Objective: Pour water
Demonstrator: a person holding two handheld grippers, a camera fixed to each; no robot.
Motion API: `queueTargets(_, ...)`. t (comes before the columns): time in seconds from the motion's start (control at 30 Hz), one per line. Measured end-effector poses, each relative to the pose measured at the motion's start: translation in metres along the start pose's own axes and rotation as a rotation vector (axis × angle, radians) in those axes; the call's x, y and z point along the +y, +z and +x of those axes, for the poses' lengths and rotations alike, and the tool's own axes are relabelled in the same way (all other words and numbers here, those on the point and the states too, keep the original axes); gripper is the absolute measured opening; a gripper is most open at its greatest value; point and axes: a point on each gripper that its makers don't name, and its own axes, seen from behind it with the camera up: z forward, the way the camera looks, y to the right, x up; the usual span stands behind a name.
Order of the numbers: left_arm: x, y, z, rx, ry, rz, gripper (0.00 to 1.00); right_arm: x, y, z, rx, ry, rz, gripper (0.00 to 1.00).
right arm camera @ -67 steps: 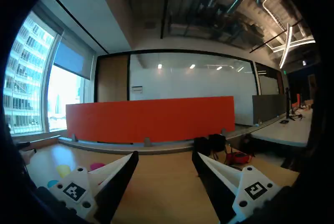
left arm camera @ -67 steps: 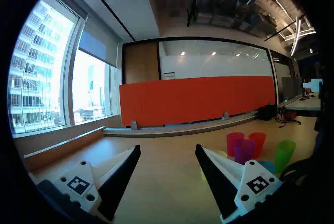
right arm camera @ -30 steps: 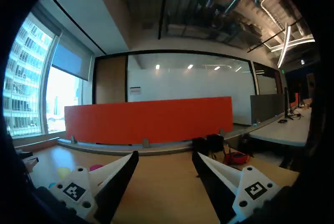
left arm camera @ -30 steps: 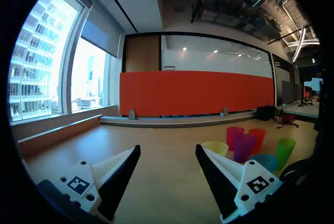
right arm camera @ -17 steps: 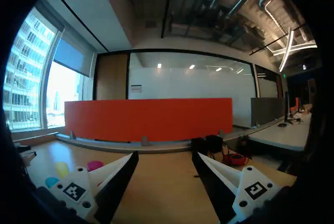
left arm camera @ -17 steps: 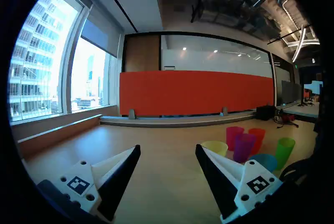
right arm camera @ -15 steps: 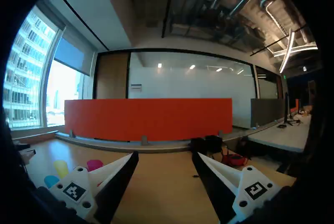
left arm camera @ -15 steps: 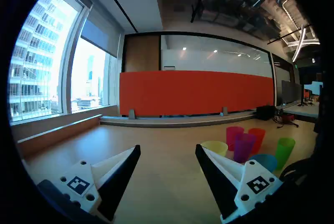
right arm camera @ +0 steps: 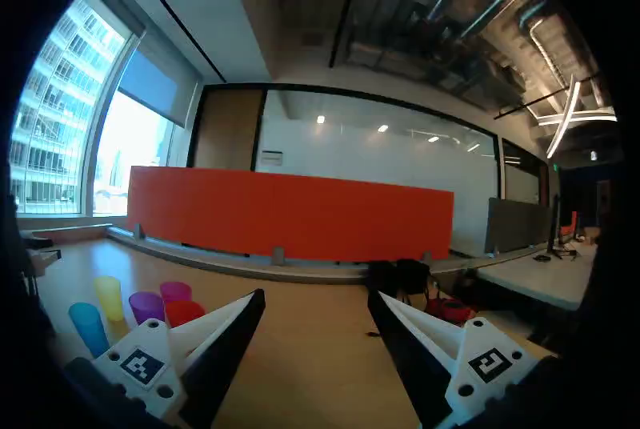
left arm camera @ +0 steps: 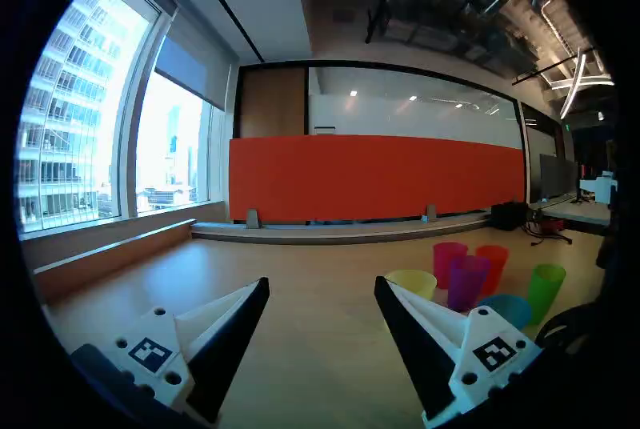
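1. The right gripper point(right arm camera: 314, 309) has swung toward the cups point(right arm camera: 146, 306); the left gripper point(left arm camera: 320, 301) is unchanged.
2. Writing: square black-and-white markers point(left arm camera: 150, 353) on the white fingers point(left arm camera: 436, 325); the wall sign point(right arm camera: 272, 158) is too small to read.
3. Both grippers sit level over the wooden table point(left arm camera: 320, 365), jaws apart and empty.
4. The coloured plastic cups stand upright in a cluster, ahead and to the right of the left gripper.
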Motion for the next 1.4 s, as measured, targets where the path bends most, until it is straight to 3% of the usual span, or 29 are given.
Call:
queueTargets(0.2,0.000,0.000,0.000,0.000,0.000,0.000,0.98,-0.014,0.006,-0.016,0.005,0.022,0.043,1.00)
queueTargets(0.5,0.001,0.000,-0.001,0.000,0.000,0.000,0.98,-0.020,0.009,-0.036,0.002,0.054,0.054,1.00)
queueTargets(1.4,0.000,0.000,0.000,0.000,0.000,0.000,0.98,-0.002,0.014,-0.073,-0.047,0.079,0.029,1.00)
